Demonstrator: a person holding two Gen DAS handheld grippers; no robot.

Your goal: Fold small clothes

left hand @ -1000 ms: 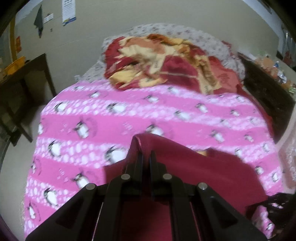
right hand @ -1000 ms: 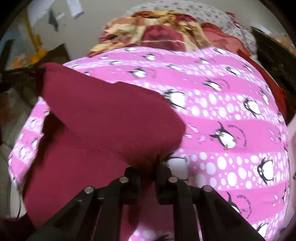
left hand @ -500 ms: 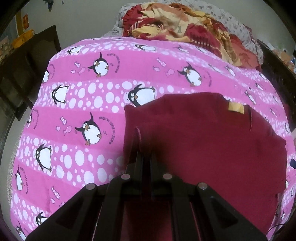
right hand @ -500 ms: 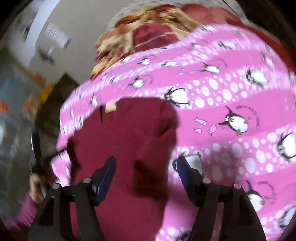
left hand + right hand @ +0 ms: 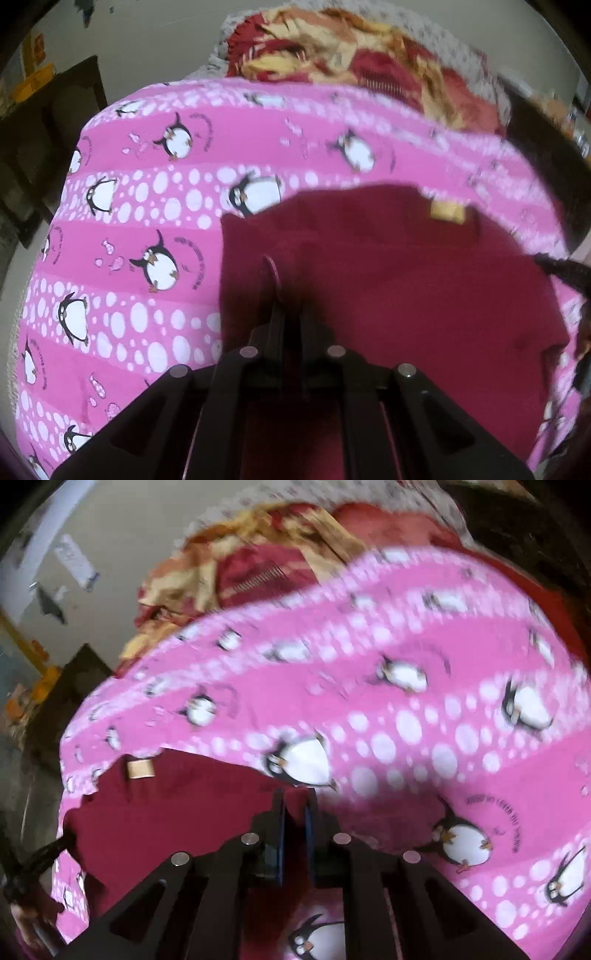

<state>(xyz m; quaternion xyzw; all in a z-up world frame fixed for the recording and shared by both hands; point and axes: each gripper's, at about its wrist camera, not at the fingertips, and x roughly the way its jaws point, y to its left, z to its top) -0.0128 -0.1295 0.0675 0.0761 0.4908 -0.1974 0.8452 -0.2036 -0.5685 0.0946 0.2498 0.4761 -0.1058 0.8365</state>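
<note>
A maroon garment (image 5: 406, 295) with a tan label (image 5: 447, 213) lies folded on the pink penguin sheet (image 5: 147, 206). My left gripper (image 5: 287, 306) is shut on a raised pinch of cloth near the garment's left edge. In the right wrist view the garment (image 5: 184, 812) and its label (image 5: 140, 768) sit at lower left. My right gripper (image 5: 295, 797) is shut on the garment's right edge, with maroon cloth between its blue pads. The right gripper's dark tip (image 5: 565, 273) shows at the garment's far side. The left gripper (image 5: 37, 860) shows blurred at the left rim.
A crumpled red and yellow blanket (image 5: 351, 59) is heaped at the far end of the bed. Dark furniture (image 5: 48, 147) stands to the left and a dark wooden piece (image 5: 546, 155) to the right. The pink sheet (image 5: 406, 720) stretches bare beyond the garment.
The left gripper came down and laid the lifted garment flat on the sheet. The right gripper let go, opened wide, rolled and shifted, then closed on the garment's right edge.
</note>
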